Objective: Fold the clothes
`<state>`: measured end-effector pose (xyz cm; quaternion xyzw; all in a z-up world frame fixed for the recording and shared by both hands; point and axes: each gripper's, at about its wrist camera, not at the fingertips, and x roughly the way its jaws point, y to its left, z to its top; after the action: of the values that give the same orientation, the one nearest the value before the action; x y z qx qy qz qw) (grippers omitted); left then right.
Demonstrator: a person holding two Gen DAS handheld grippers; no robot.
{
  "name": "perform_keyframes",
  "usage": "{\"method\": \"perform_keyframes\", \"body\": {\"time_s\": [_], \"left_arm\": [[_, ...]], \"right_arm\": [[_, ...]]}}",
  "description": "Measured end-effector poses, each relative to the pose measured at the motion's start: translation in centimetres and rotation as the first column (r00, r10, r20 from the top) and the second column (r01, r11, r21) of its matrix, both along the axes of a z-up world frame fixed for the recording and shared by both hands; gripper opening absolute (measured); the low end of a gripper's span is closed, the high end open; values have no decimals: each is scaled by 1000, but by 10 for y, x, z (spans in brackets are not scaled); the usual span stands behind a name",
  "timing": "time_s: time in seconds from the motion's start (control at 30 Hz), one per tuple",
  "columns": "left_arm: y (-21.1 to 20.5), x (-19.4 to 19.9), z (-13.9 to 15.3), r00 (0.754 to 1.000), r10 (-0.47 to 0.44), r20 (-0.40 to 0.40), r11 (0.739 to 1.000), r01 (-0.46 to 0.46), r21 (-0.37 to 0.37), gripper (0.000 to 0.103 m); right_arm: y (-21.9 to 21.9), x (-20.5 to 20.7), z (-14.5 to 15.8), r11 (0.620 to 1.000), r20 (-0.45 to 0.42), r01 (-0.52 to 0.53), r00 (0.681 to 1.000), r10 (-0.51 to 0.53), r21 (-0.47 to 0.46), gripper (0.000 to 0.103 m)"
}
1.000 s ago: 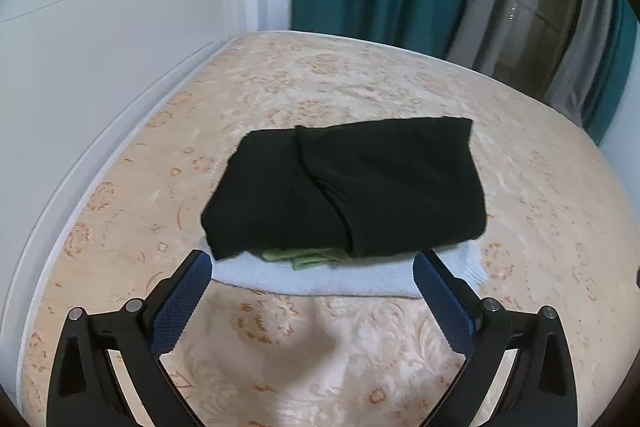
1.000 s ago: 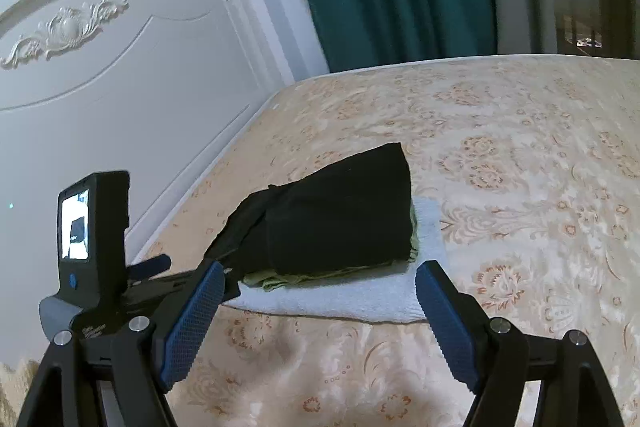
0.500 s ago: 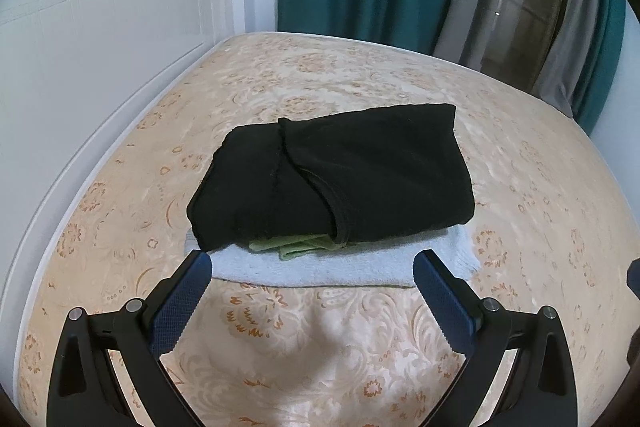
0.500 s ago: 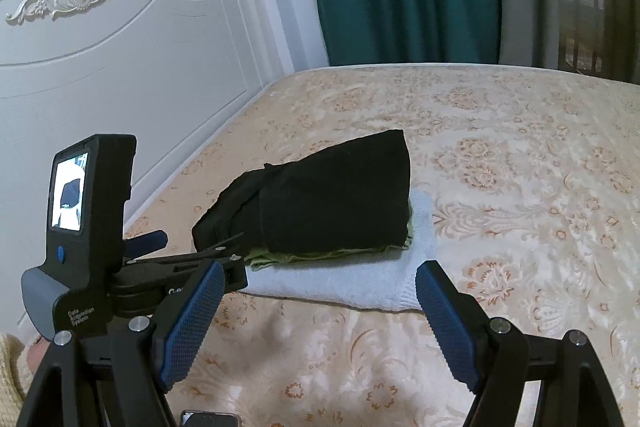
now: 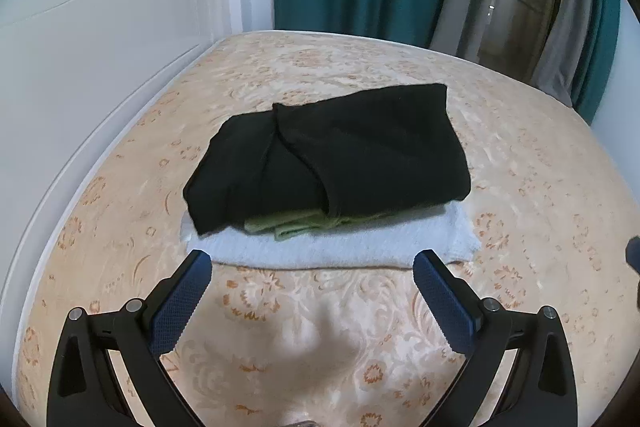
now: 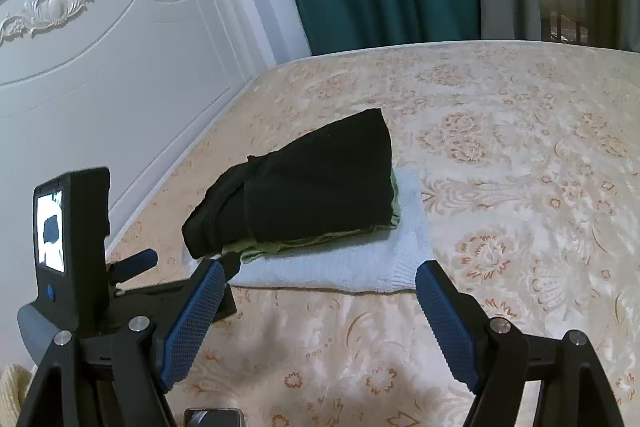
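A stack of three folded pieces lies on the bed (image 5: 540,155), near the white headboard (image 5: 100,39): a black garment (image 5: 344,155) on top, a green garment (image 5: 288,225) showing only as a thin edge under it, and a pale blue towel (image 5: 320,251) at the bottom, its near edge spread flat on the patterned cover. The left hand-held gripper (image 5: 312,297) hangs just short of the towel's near edge with its jaws spread wide and nothing between them; the right hand-held gripper (image 6: 320,311) is likewise wide apart and empty, off to the side of the pile, and in its view the left tool sits close to the pile's near left corner without clearly touching it. Judging by this, the folding itself looks about done — the pile is compact, though the black piece sits a little askew, its left end sagging over the towel's corner and a fold seam running slantwise across the top. The step in hand seems to be a last check or tidy-up. If anything follows, it calls for a low, gentle approach: nip the drooping black corner and tuck it square — without dragging the green layer out or shoving the whole stack along the slippery cover.
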<state>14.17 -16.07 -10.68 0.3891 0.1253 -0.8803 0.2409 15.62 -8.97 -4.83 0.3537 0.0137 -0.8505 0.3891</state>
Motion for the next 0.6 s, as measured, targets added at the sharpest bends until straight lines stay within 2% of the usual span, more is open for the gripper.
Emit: {"method": "perform_keyframes", "body": {"time_s": [0.3,0.6], "left_arm": [[-5,6,-5,999,34,-8,999,-34,1,103],[-4,5,-2,1000,22,-22,1000,-22,-1,103]], "right_arm": [[-9,8,-5,999,-40,-14,999,16,41,82],[-13,12,-13,998,-8,-51,999,51,33,82]]}}
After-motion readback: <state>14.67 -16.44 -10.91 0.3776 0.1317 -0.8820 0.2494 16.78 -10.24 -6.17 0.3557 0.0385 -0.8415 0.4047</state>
